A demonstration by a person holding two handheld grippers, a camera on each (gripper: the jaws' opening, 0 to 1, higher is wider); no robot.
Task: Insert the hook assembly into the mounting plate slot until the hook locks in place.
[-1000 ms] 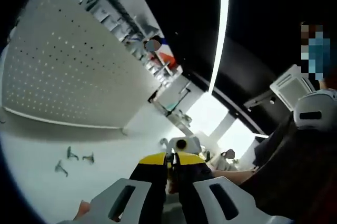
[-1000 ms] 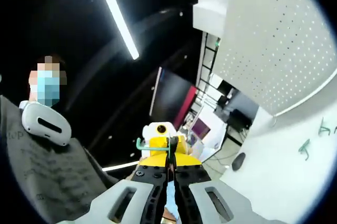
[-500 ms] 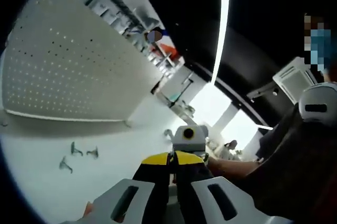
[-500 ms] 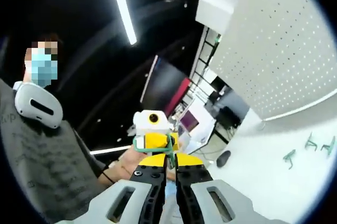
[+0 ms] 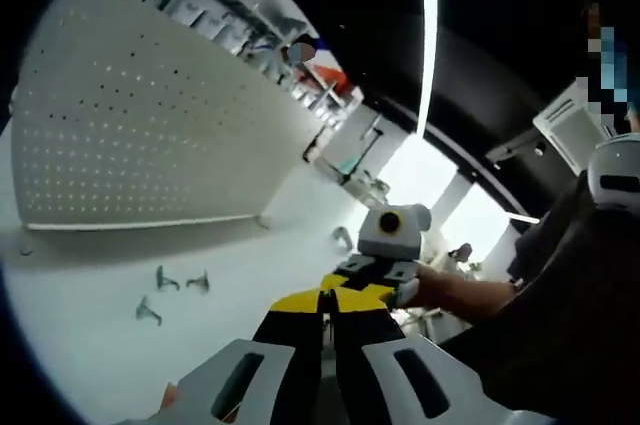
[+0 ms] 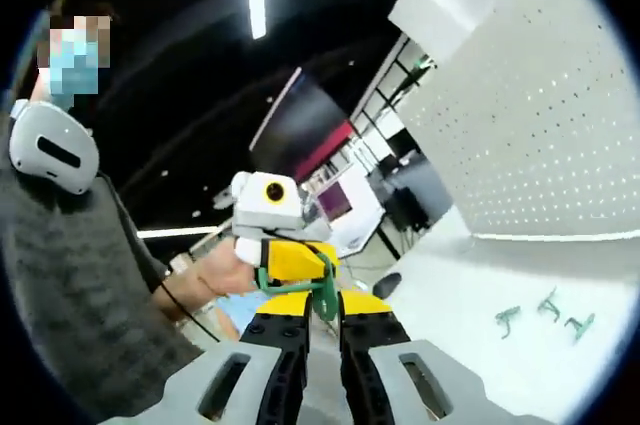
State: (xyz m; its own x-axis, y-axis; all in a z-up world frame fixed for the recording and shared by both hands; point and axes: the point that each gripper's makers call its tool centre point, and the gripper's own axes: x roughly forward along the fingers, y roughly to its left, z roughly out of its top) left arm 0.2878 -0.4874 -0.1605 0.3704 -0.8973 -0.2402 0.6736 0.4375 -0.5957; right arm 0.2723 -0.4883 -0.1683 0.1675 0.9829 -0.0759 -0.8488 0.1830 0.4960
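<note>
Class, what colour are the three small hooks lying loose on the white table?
The loose hooks are green, clearest in the right gripper view.

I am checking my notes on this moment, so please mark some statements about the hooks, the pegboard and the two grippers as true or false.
1. Three loose hooks lie on the white table. True.
2. The pegboard is black. False: it is white, with rows of small holes.
3. The right gripper pinches a green hook part at its tip. True.
4. The loose hooks hang from the pegboard. False: they lie on the table in front of it.
5. The left gripper has its fingers wide apart. False: they stand close together.
</note>
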